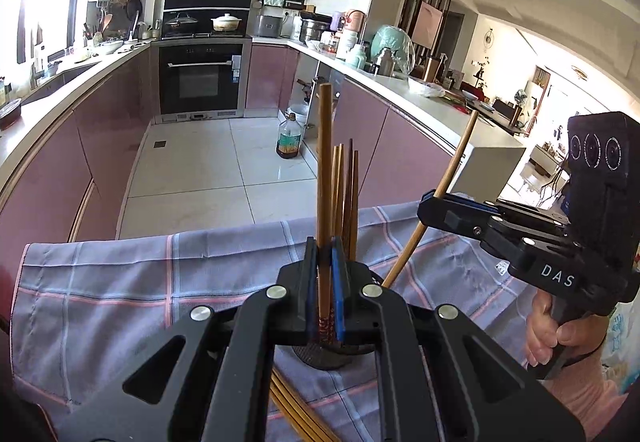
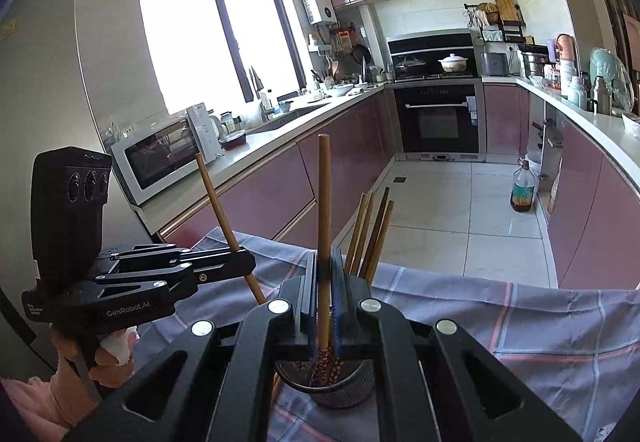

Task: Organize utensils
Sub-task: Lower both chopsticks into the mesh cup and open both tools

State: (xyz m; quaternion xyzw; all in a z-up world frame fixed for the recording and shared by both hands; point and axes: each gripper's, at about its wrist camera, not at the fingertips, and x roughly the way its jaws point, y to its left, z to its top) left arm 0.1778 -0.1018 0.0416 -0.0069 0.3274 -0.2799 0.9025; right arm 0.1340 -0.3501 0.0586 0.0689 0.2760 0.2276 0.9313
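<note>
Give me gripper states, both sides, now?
Left gripper: shut on a chopstick above the mesh holder.
Right gripper: shut on another chopstick, over the holder.

White letters "DAS" on the black body of the right gripper (image 1: 430, 202), beside the chopstick it clamps, white "GenRobot.AI" on the black body of the left gripper (image 2: 250, 262), other small print illegible

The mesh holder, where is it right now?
Centre-bottom in both wrist views: the mesh holder stands on the checked cloth, directly under both grippers' fingertips.
</note>
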